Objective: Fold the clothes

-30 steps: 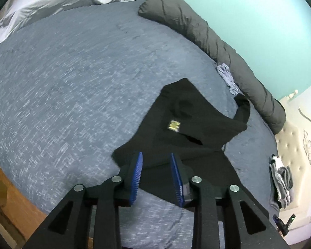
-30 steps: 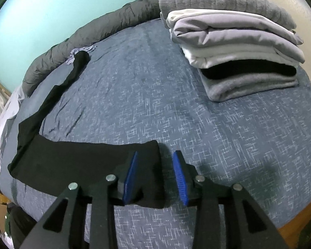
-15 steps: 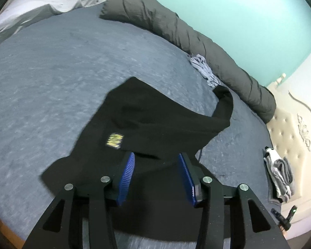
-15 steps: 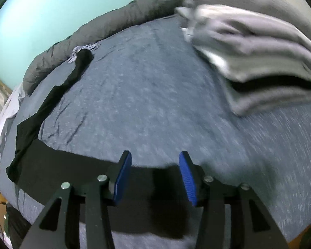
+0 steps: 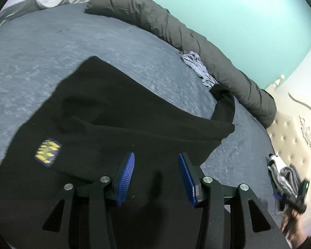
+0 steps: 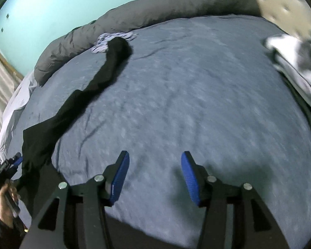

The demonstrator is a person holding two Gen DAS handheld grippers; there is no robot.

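A black long-sleeved garment [image 5: 118,120] with a yellow and blue label [image 5: 47,152] lies partly folded on the blue-grey bed [image 5: 41,47]. One sleeve [image 6: 105,68] stretches toward the rolled duvet. My left gripper [image 5: 155,166] is open and empty, hovering over the garment's near part. My right gripper [image 6: 154,166] is open and empty above bare bedsheet [image 6: 197,93], to the right of the garment. The left gripper also shows at the far left of the right wrist view [image 6: 6,166].
A rolled dark grey duvet [image 5: 197,41] lines the far bed edge below the teal wall. A small crumpled light garment [image 5: 197,68] lies beside it. A stack of folded clothes [image 6: 296,62] sits at the right by the tufted headboard [image 5: 296,124].
Both grippers opened wider and let go of the black garment's hem. The left one moved forward over the garment; the right one swung away over bare sheet.
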